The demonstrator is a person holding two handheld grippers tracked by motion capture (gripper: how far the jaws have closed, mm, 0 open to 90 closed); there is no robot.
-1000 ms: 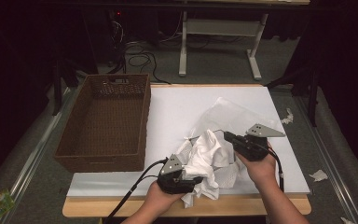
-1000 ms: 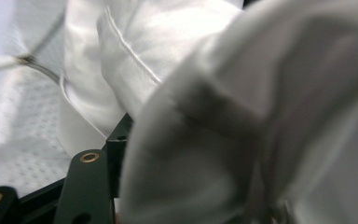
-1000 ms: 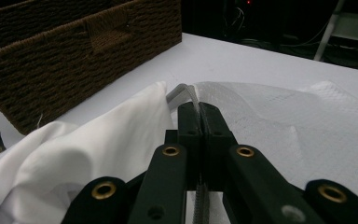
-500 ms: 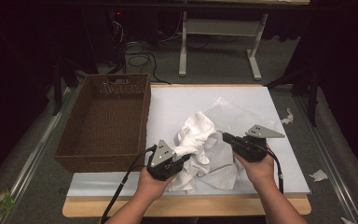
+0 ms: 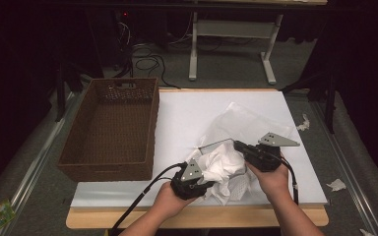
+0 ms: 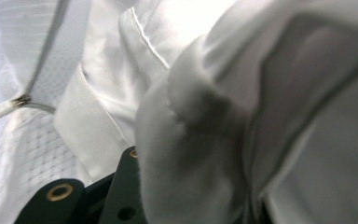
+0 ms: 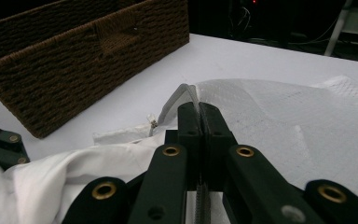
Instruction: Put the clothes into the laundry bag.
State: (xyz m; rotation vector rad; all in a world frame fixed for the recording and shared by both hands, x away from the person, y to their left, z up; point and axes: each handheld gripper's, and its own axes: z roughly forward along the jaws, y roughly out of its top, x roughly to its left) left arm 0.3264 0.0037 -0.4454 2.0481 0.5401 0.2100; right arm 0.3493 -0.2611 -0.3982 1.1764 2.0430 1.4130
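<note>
**Kid:** What are you holding in your right gripper?

**Helper:** Your right gripper has its jaws pressed tight together on the rim of the mesh bag. You are pinching the bag's edge right by its zipper.

**Kid:** And your left gripper?

**Helper:** It is stuffed deep in the white cloth. Its jaws have just been closing and then came apart a little. The cloth is bunched over them and hides the tips, so I cannot tell how hard they squeeze.

**Kid:** Where is the cloth?

**Helper:** It sits in a crumpled heap near your edge of the white table, between your two hands, right at the mouth of the mesh bag.

**Kid:** And the basket?

**Helper:** The brown basket stands on your left side of the table, apart from the cloth.
</note>
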